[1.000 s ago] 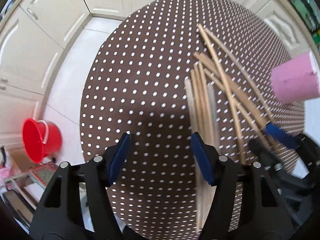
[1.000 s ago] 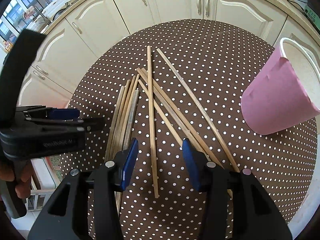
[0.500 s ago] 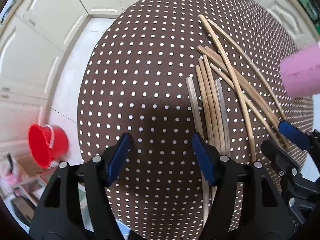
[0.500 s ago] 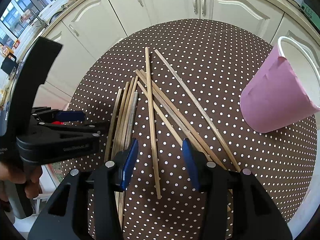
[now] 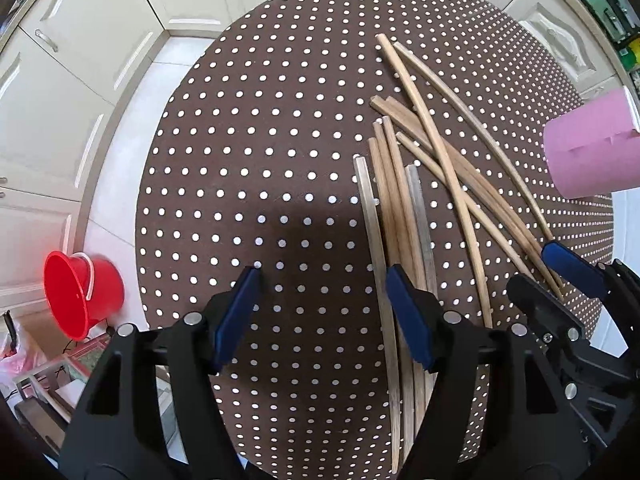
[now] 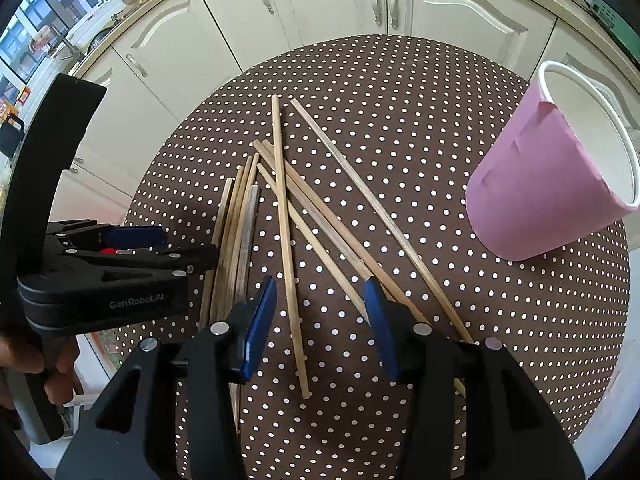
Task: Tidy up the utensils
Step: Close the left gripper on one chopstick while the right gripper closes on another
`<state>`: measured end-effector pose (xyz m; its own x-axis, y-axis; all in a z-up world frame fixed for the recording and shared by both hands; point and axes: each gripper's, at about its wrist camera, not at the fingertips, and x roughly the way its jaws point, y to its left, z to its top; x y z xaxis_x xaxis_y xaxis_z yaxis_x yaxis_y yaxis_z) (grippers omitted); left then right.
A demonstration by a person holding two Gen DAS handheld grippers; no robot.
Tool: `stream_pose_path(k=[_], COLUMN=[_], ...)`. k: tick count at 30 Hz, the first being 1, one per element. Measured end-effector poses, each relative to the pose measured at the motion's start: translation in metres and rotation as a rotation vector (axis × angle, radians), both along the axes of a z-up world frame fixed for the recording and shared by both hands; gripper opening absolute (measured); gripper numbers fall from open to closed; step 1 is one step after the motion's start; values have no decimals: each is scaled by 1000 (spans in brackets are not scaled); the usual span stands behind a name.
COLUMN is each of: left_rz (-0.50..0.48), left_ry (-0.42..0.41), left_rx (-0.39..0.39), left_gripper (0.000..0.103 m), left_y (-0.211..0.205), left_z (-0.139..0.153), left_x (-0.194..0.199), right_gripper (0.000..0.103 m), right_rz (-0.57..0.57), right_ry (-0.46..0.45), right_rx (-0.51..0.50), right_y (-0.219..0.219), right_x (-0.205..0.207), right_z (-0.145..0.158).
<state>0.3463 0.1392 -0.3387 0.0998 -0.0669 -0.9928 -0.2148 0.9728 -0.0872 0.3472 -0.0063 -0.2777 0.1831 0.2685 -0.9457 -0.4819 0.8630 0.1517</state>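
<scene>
Several wooden chopsticks lie on a brown polka-dot table (image 5: pixel 260 140). A parallel bundle (image 5: pixel 394 208) lies left of a crossed pile (image 5: pixel 452 168). My left gripper (image 5: pixel 322 280) points straight down, its jaws opening, with only bare cloth between them. Its right finger hangs over the bundle's near end. My right gripper (image 6: pixel 320 286) hovers open over the pile (image 6: pixel 320 216), and one long chopstick (image 6: pixel 284 220) runs between its fingers untouched. A pink cup (image 6: pixel 540 200) stands at the right. Each view shows the other gripper: the left gripper (image 6: pixel 176 246) and the right gripper (image 5: pixel 531 264).
White cabinets (image 6: pixel 320 4) ring the round table. A red bucket (image 5: pixel 80 292) sits on the floor at the left, below the table edge. A hand (image 6: pixel 40 364) holds the left gripper's handle. The pink cup (image 5: pixel 588 152) is near the table's right edge.
My left gripper has sunk a little toward the table and its jaws have spread slightly wider. The right gripper and the chopsticks have stayed put.
</scene>
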Motion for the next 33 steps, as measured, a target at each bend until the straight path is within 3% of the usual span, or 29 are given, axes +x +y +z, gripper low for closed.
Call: stream_pose_path(k=[5, 10, 12, 15, 18, 25, 33], left_rz=[13, -16, -3, 36, 87, 172, 187], left_ry=[16, 16, 5, -5, -16, -76, -154], left_rx=[15, 67, 85, 47, -28, -187, -223], left_gripper=[71, 64, 38, 19, 8, 6, 6], left_y=[-15, -22, -17, -2, 13, 37, 44], left_z=[-6, -12, -6, -4, -5, -6, 19], left_x=[7, 18, 18, 14, 9, -3, 5], right_gripper=[43, 43, 43, 43, 36, 29, 22], right_rz=[-6, 5, 23, 52, 86, 105, 72], right_ry=[1, 5, 9, 8, 8, 9, 87], right_rx=[3, 4, 5, 11, 7, -5, -4], right_y=[-3, 0, 6, 19, 37, 74, 107], right_x=[3, 9, 13, 21, 32, 69, 107], right_z=[-1, 0, 0, 2, 2, -7, -27])
